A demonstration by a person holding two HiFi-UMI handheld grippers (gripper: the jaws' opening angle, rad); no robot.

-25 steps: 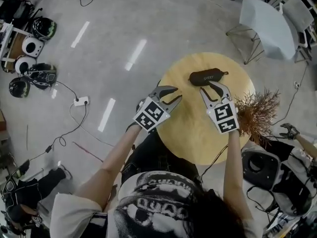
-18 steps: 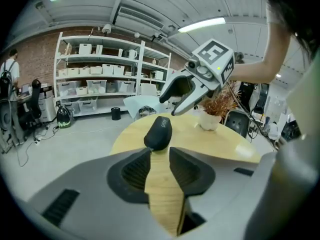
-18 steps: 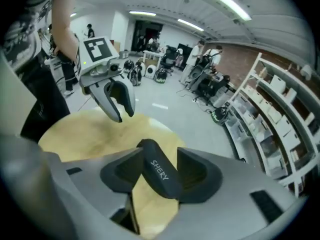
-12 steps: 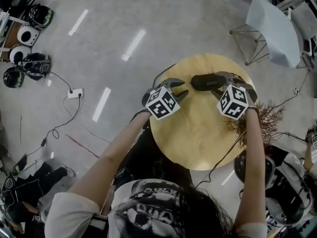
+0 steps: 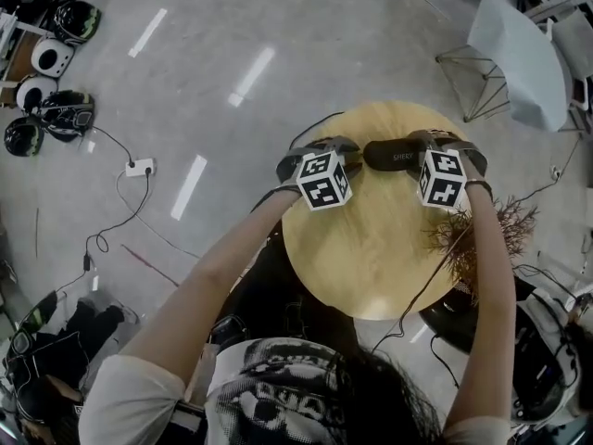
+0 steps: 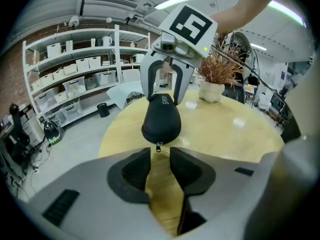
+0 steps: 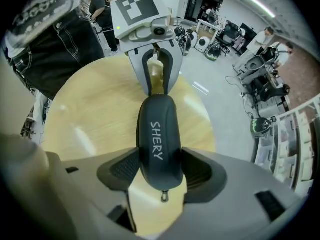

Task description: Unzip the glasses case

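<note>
glasses case: black glasses case (image 5: pixel 400 154) with the print "shery" lies flat and zipped shut on the far part of the round wooden table (image 5: pixel 371 258), lengthwise between the two grippers
left gripper: left gripper (image 5: pixel 352 148) points slanting down at the case's left end. its jaws have just been opening and stand a narrow gap apart, with only bare tabletop between them. the case's end sits just ahead of the tips, not touched
left end of case: in the left gripper view a small zipper pull (image 6: pixel 158 147) hangs from the case's near end, just in front of the gap between the pads
right gripper: right gripper (image 5: pixel 428 142) points straight down over the case's right end. its jaws have just been opening and stand wide, with the case's end between them. the pads flank it closely on both sides, and i cannot tell whether they touch it
right end of case: in the right gripper view a small metal ring (image 7: pixel 163 197) hangs from the end that lies between the pads
marker cubes: cube on the left gripper (image 5: pixel 322 179) and cube on the right gripper (image 5: pixel 442 177) both face the head camera
table edge: dried plant (image 5: pixel 463 239) in a pale pot stands at the rim on the person's right, well apart from the case
floor: cables and a row of helmets (image 5: pixel 51 91) lie far off to the left
</note>
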